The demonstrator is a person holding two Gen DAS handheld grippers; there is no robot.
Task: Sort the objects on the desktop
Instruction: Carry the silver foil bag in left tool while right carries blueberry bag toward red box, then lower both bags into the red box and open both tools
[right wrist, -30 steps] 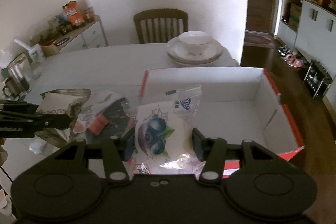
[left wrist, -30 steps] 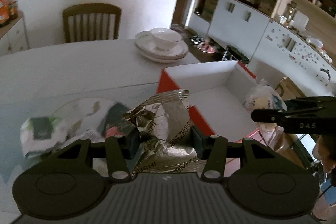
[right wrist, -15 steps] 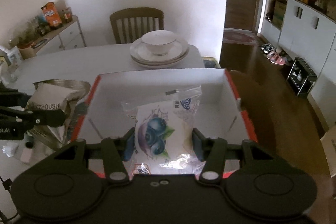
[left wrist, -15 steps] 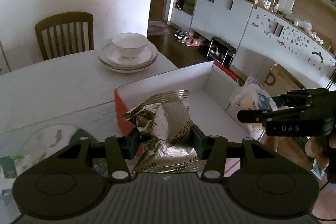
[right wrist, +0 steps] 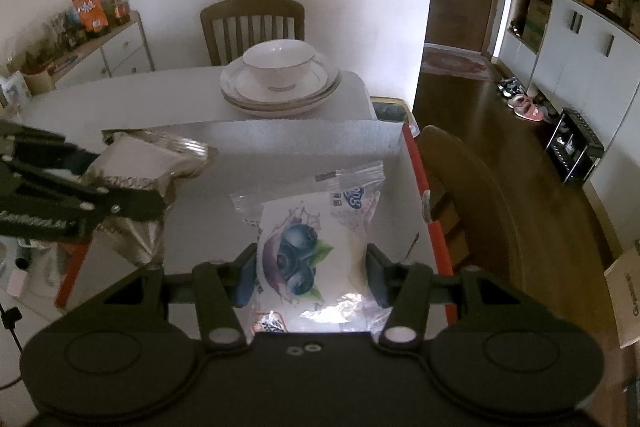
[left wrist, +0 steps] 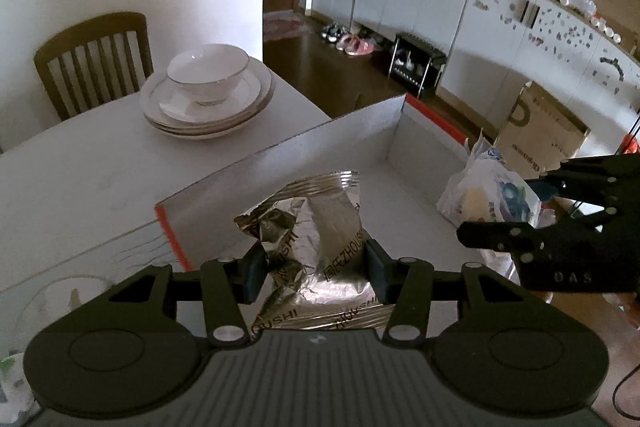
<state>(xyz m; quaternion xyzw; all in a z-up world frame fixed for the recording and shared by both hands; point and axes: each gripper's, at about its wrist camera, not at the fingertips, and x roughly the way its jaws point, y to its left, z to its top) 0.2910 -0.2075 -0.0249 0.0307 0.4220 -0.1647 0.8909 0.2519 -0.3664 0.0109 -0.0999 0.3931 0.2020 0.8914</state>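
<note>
My left gripper (left wrist: 316, 269) is shut on a crumpled silver foil snack bag (left wrist: 316, 227) and holds it above the left part of an open white box with red edges (left wrist: 280, 163). My right gripper (right wrist: 310, 275) is shut on a clear blueberry snack bag (right wrist: 308, 239) and holds it above the right part of the same box (right wrist: 312, 139). The left gripper with the foil bag (right wrist: 136, 163) shows at the left of the right wrist view. The right gripper with the blueberry bag (left wrist: 492, 191) shows at the right of the left wrist view.
A white bowl on stacked plates (left wrist: 206, 95) stands on the table (left wrist: 80, 179) beyond the box, with a wooden chair (left wrist: 96, 59) behind. Loose packets (right wrist: 20, 267) lie on the table left of the box. Another chair (right wrist: 480, 187) stands right of the box.
Both grippers have moved to the right and forward with their bags, from beside the pile of packets to above the inside of the box.
</note>
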